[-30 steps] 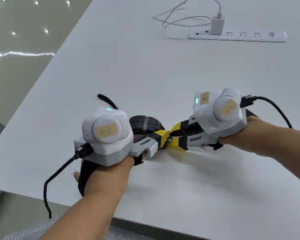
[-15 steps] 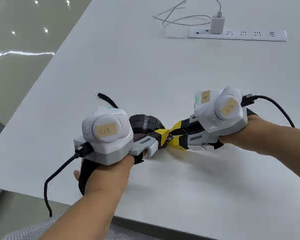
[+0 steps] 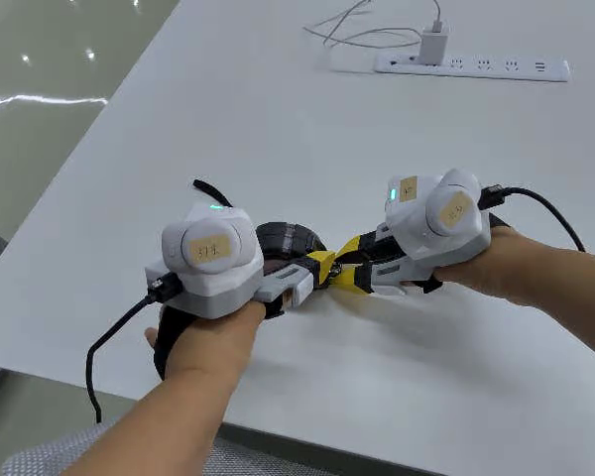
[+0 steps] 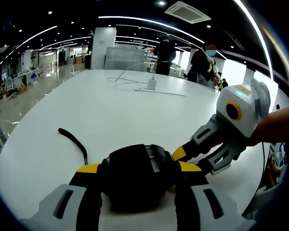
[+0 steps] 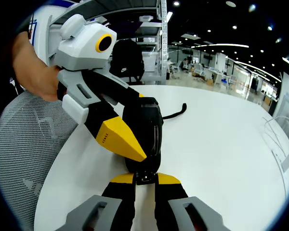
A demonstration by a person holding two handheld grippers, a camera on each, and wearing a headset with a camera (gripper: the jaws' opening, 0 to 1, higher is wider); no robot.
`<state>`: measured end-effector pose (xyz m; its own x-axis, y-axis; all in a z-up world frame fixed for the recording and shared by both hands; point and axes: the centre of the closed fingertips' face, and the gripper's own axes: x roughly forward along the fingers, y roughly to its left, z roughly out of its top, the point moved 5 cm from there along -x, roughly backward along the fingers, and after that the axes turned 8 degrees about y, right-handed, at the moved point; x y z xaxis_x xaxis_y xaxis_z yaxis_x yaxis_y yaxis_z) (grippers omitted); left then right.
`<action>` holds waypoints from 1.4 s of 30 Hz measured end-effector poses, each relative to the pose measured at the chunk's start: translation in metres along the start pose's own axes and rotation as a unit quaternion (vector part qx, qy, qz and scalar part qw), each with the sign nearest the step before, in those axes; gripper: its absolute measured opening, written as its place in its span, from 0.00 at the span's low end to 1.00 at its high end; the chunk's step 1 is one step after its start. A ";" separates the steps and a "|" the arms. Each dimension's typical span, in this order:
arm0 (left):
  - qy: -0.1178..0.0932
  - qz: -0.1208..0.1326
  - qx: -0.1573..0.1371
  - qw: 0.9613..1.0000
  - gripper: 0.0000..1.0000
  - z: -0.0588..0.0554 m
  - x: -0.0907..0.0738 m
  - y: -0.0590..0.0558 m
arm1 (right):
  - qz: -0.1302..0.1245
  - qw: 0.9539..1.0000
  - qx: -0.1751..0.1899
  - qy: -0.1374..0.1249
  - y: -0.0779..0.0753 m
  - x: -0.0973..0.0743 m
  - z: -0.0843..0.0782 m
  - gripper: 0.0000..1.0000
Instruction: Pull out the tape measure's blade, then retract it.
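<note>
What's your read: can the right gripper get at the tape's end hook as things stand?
Probably yes: the right gripper appears shut on the end hook at the mouth of the tape measure; the left gripper clamps its body from the opposite side.

My right tool (image 5: 145, 179) rises from 6 o'clock. Its yellow-tipped jaws are pinched on the small dark tab at the near end of the black tape measure (image 5: 147, 120), which rests on the white bench (image 5: 216, 144). My left tool (image 5: 126, 137) reaches in from 10 o'clock, one yellow jaw flat against the case. A black strap (image 5: 176, 112) trails toward 1 o'clock.
</note>
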<state>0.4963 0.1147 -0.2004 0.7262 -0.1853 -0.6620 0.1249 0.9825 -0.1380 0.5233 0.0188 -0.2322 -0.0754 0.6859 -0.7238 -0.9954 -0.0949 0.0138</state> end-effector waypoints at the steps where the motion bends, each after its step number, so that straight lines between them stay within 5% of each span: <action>1: 0.000 0.000 0.001 1.000 0.57 0.000 0.000 0.000 | 0.000 1.000 0.001 0.000 0.000 0.000 0.000 0.11; 6: -0.002 0.008 0.044 0.999 0.58 0.002 0.001 -0.002 | -0.003 1.000 0.003 0.004 -0.001 0.000 0.000 0.11; 9: 0.001 0.007 0.044 0.999 0.59 0.003 0.002 -0.001 | -0.009 1.000 0.005 0.019 -0.002 0.000 -0.006 0.12; 22: -0.008 -0.023 0.022 0.999 0.74 0.003 -0.003 0.007 | -0.042 0.997 0.064 0.008 -0.005 -0.021 -0.019 0.29; 33: 0.001 -0.042 0.053 0.998 0.79 -0.001 -0.009 0.007 | -0.084 0.989 0.121 0.001 0.006 -0.044 -0.024 0.48; 42: 0.001 -0.062 0.075 0.995 0.83 -0.001 -0.016 0.008 | -0.127 0.977 0.170 -0.024 0.019 -0.072 -0.026 0.64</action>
<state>0.4845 0.1254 -0.1917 0.6979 -0.3058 -0.6477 0.3132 0.9435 -0.1079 0.5110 -0.0511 -0.1973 0.1828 0.6895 -0.7009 -0.9437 0.3230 0.0717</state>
